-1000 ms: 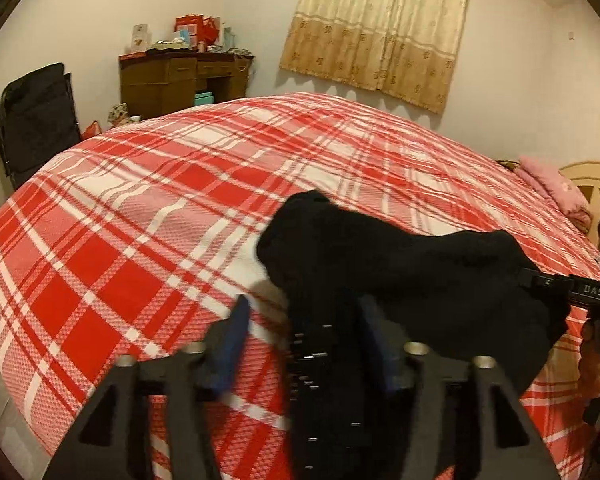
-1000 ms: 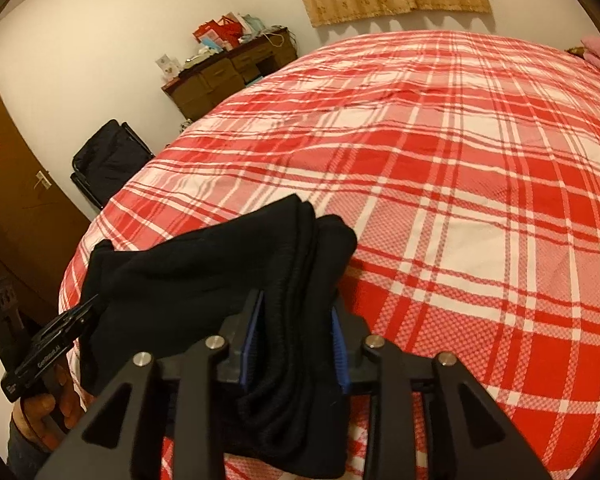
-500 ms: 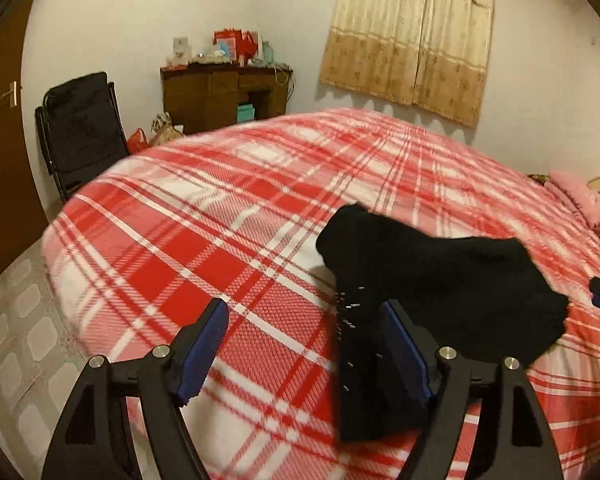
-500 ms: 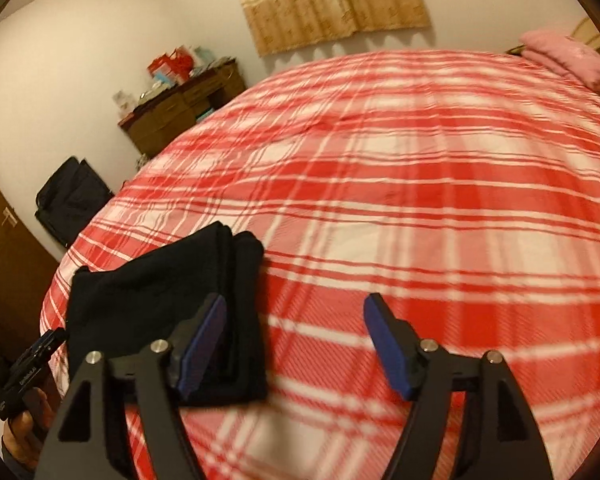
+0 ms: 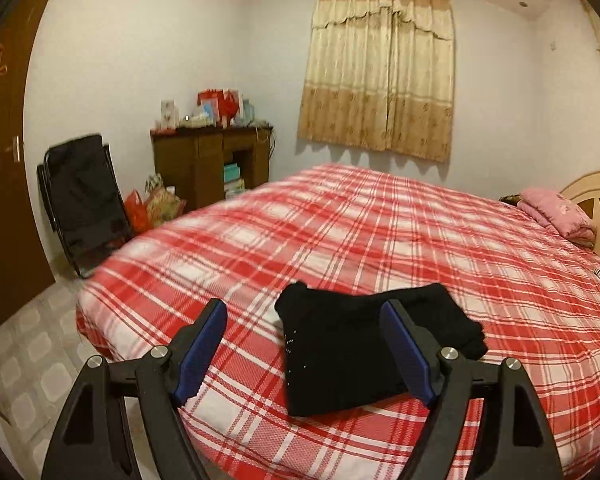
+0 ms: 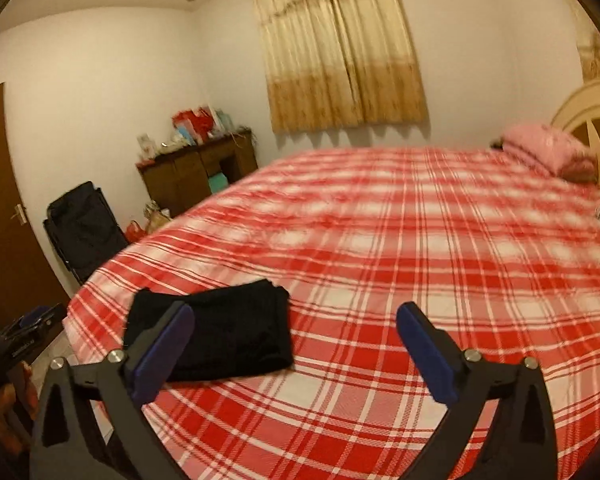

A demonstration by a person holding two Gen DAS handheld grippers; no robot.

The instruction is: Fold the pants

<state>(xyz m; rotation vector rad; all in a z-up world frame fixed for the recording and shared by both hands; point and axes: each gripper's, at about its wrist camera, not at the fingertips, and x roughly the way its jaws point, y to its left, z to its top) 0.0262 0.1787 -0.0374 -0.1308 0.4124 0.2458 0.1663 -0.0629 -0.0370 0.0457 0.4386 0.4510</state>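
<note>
The left claw stands wide apart with nothing gripped; its jaws have just been opening, and the folded black pants lie on the bed beyond and between its fingers, clear of the pads. The right claw is spread fully, jaws also just opened, holding nothing; the pants sit to its left, partly behind its left finger. The pants lie close to the bed's near corner, just inside the edge. Ahead of both claws the checked cover runs bare and wide to the far side. Further right, a pink pillow lies by the headboard, and a striped thing is cut off at the frame's edge. Far left, a black chair and a cluttered wooden desk stand against the wall. The right wrist view is blurred.
</note>
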